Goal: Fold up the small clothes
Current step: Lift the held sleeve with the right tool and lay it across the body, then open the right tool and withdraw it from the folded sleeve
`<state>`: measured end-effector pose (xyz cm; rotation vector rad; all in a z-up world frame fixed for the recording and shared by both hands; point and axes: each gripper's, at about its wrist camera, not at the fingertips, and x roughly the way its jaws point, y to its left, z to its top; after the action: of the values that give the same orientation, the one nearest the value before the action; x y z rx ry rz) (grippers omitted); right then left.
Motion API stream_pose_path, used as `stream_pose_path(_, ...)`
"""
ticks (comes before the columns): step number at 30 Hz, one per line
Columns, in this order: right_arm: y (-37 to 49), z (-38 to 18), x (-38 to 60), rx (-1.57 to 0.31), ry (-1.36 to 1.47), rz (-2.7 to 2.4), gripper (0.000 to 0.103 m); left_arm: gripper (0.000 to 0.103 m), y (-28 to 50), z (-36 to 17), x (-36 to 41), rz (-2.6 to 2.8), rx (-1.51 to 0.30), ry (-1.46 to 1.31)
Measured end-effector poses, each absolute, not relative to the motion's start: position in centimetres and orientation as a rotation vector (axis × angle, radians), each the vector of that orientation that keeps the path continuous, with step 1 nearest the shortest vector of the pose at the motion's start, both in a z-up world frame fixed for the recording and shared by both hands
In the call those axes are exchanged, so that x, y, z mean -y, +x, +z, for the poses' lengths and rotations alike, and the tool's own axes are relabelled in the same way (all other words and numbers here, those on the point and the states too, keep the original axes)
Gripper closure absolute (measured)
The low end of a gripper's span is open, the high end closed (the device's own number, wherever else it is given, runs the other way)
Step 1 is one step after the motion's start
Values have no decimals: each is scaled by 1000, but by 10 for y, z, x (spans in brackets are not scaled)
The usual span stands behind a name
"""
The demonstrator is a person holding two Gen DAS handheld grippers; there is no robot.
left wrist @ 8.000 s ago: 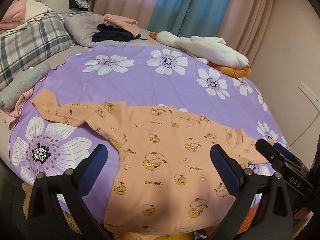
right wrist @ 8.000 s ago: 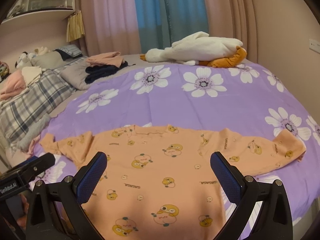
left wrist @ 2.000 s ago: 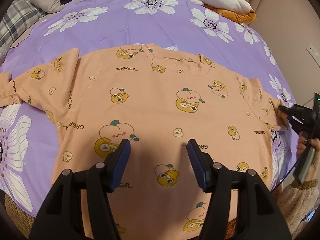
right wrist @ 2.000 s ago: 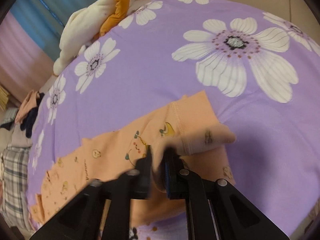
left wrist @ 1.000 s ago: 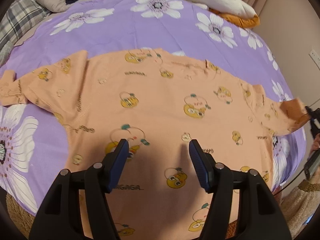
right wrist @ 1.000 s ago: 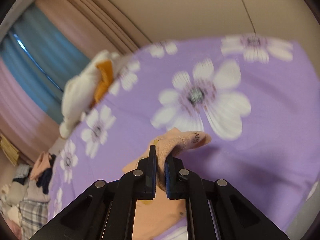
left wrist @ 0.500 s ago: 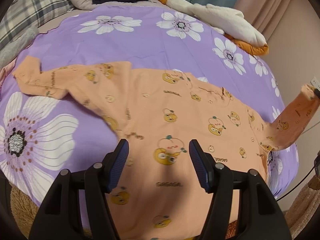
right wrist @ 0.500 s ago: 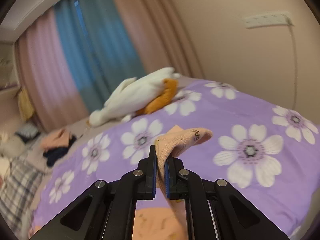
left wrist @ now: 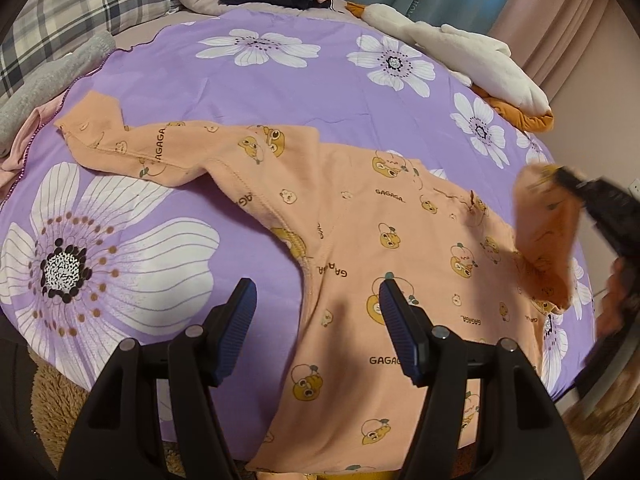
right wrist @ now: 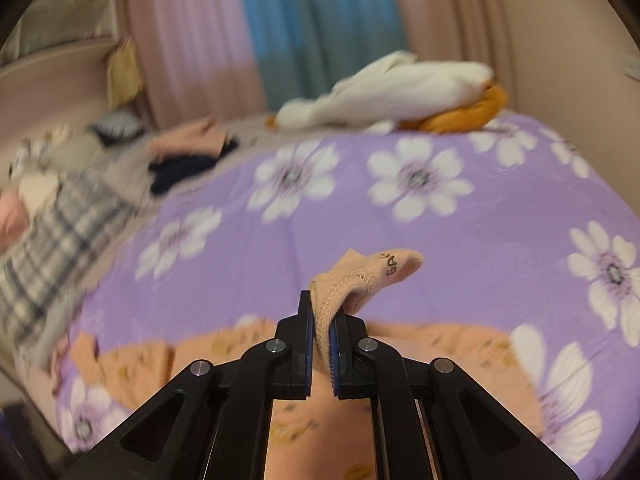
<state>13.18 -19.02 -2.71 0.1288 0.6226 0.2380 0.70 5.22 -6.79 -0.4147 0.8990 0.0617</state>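
Peach knit top [left wrist: 360, 248], printed with cartoon fruit, lies flat on our purple floral bedspread [left wrist: 200, 80]; our left gripper [left wrist: 316, 320] hangs over it, ribbed blue pads apart and empty. Our right gripper [right wrist: 320, 344] is clamped on the ribbed sleeve cuff [right wrist: 360, 276], lifted above the bedspread.

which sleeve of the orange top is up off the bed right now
The sleeve pinched at its cuff by the right gripper is raised off the bed; the other sleeve lies flat on the purple cover.

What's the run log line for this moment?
right gripper: shut on sleeve cuff, lifted | left gripper: open, empty, above orange shirt
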Motion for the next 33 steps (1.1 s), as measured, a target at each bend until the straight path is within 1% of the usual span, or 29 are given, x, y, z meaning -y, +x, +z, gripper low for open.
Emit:
stream_pose_path(4, 127, -61, 158, -719, 81, 261, 95, 39, 6, -68, -54, 63, -902, -416)
stream_pose_path(9, 120, -94, 141, -808, 69, 276, 95, 38, 3, -68, -56, 72, -902, -416)
stream_pose_path(18, 122, -131, 129, -957, 22, 245, 95, 35, 1, -68, -62, 101, -904, -418)
stream_pose_path(23, 120, -133, 133, -975, 39, 262, 94, 33, 1, -68, -60, 93, -903, -415)
stream_pose_path(24, 119, -132, 133, -978, 45, 268, 89, 33, 1, -68, -59, 92, -904, -412)
stream_pose_path(25, 117, -130, 134, -985, 58, 283, 80, 33, 1, -68, -59, 91, -906, -410)
stream_pose_path(26, 115, -127, 135, -994, 77, 298, 75, 33, 1, -68, -59, 90, -906, -410)
stream_pose_path(27, 112, -123, 136, -996, 88, 308, 61, 33, 1, -68, -58, 90, -907, -409)
stream_pose_path(28, 108, -119, 136, -988, 93, 314, 51, 33, 1, -68, -58, 91, -905, -409)
stream_pose_path(29, 102, -108, 138, -960, 94, 320, 49, 33, 1, -68, -58, 94, -904, -407)
stream_pose_path(32, 89, -87, 142, -896, 107, 348, 48, 33, 1, -68, -55, 88, -902, -402)
stream_pose_path(33, 86, -82, 145, -881, 117, 354, 45, 33, 1, -67, -54, 83, -902, -400)
